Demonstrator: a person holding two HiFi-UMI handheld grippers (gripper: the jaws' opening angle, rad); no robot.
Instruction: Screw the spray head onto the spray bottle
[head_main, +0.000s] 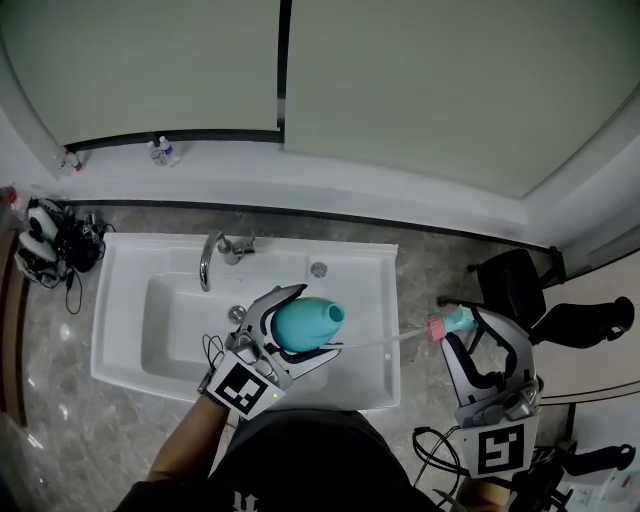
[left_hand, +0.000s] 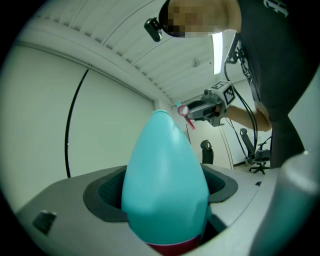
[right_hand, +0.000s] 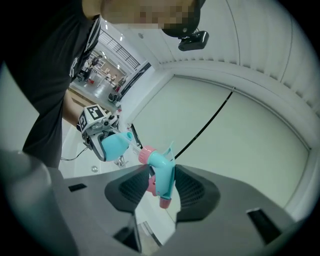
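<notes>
My left gripper (head_main: 303, 325) is shut on a teal spray bottle (head_main: 305, 322) held over the white sink (head_main: 125, 330), its neck pointing right. In the left gripper view the bottle (left_hand: 165, 185) fills the space between the jaws. My right gripper (head_main: 466, 330) is shut on the teal spray head (head_main: 453, 320) with its pink collar (head_main: 434, 328). A thin clear dip tube (head_main: 375, 342) runs from the collar toward the bottle's mouth. In the right gripper view the spray head (right_hand: 161, 172) sits between the pads, and the bottle (right_hand: 114, 145) is seen beyond it.
A chrome tap (head_main: 212, 255) stands at the sink's back edge. Small bottles (head_main: 161, 152) rest on the ledge by the wall. A black chair (head_main: 515, 285) is at the right, and cables and gear (head_main: 45, 245) lie at the left.
</notes>
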